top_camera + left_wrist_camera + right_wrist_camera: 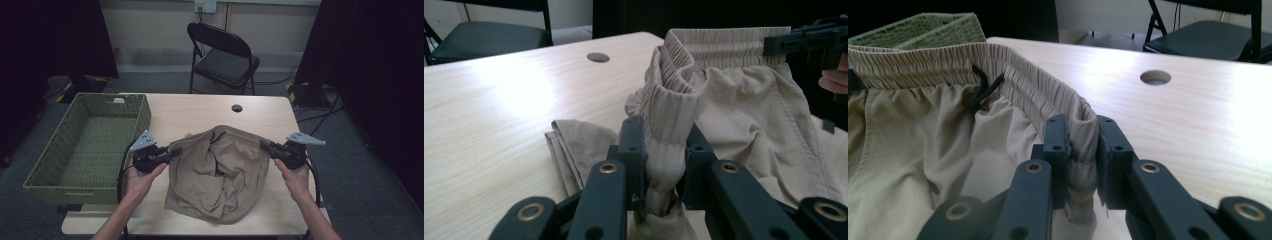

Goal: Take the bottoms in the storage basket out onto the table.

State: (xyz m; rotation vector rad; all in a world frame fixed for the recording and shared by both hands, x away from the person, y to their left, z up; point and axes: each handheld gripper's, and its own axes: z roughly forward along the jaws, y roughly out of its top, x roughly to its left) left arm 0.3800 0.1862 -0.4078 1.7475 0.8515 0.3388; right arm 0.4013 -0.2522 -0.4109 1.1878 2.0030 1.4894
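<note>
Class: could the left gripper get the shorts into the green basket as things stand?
Probably not alone: the basket is beside the left gripper, but the right gripper also clamps the shorts.

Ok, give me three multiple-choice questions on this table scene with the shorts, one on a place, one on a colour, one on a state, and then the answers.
1. Where does the green woven basket stand relative to the tan shorts?
A. at the table's left side, beside them
B. on the folding chair
C. on top of them

2. What colour is the drawstring at the waistband?
A. white
B. dark
C. red

3. How do the left gripper and right gripper stand?
A. both open above the table
B. one shut, one open
C. both shut on the waistband

Answers: 1 A, the high view shows the basket left of the shorts. 2 B, the right gripper view shows a dark cord against tan cloth. 3 C, each gripper view shows the elastic band pinched between its jaws.
</note>
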